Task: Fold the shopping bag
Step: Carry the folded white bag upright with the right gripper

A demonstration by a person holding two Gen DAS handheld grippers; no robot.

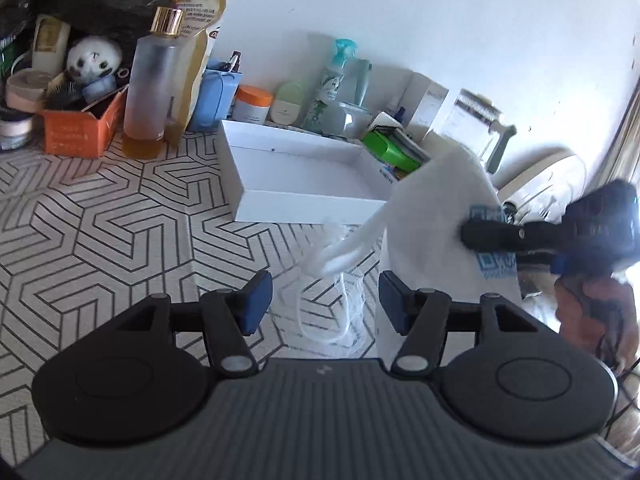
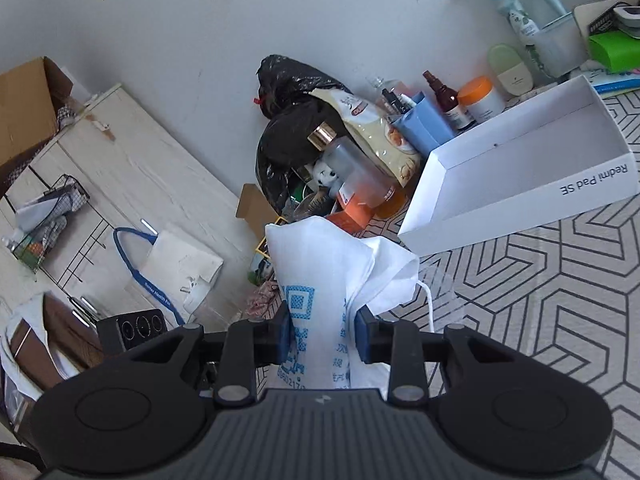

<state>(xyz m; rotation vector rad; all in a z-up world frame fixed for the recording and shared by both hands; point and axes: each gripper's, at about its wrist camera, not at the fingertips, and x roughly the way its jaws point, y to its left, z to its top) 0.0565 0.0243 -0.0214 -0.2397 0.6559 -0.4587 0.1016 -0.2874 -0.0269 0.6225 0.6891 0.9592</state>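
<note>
The bag [image 2: 320,264] pinched between my right gripper's [image 2: 322,334] blue, matt pads [image 2: 363,334] looks like thin white non-woven cloth, soft and creased, printed in blue. My left gripper [image 1: 325,300] has the same matt blue pads on black plastic arms that are smooth with a slight sheen; its body is ribbed grey plastic. The tabletop [image 1: 100,220] under me looks like matt cloth with a black line pattern. Far from me, the box [image 1: 300,184] is smooth white cardboard. To the far left, a frosted plastic bottle [image 1: 148,84] carries a shiny gold metallic cap, beside glossy black plastic sacks [image 2: 288,120].
</note>
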